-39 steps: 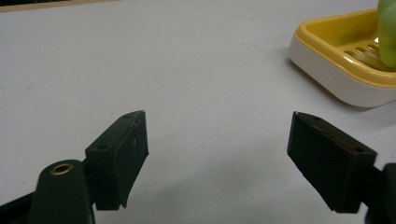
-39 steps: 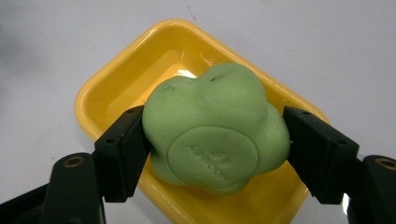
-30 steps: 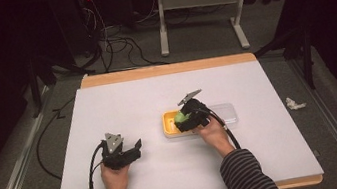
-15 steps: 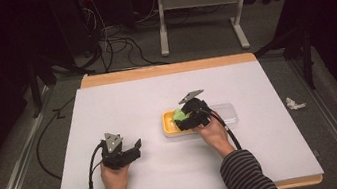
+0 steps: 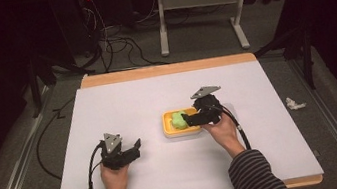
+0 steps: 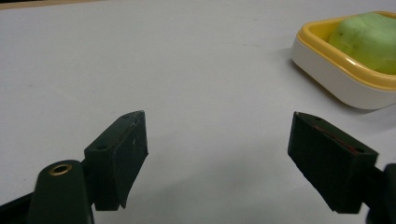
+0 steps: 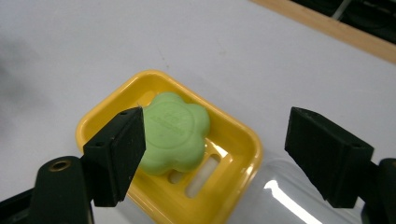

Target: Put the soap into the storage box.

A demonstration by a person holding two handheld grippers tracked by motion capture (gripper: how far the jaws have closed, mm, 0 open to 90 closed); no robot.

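A person seated at a white-topped desk (image 5: pixel 123 106) is working with two hand-held tongs, and the right tongs (image 7: pixel 212 156) are hovering with jaws spread wide over a green, flower-shaped bar of soap (image 7: pixel 175 132), gripping nothing. The soap is lying flat in a yellow soap dish (image 7: pixel 236 140) near the middle of the desk, resting toward one end of the dish over its drain slots, with a clear lid (image 7: pixel 280 196) sitting just beside the dish on the side nearer the person's right hand. In the high view the right tongs (image 5: pixel 191 118) are reaching in from the right of the soap dish (image 5: pixel 170 128), with the soap (image 5: pixel 177 120) at their tips. The left tongs (image 5: pixel 136 145) are resting low on the desk, well apart from the dish, jaws likewise spread and empty (their own camera is catching the dish and the soap (image 6: pixel 369 37) off to one side). The bar is likely light and fairly firm, but waxy and prone to slipping; its scalloped edge is offering the best purchase, so a grip across two opposite notches, squeezed gently, looks safest. The dish looks light as well and could skid or tip if the soap is dragged rather than lifted.
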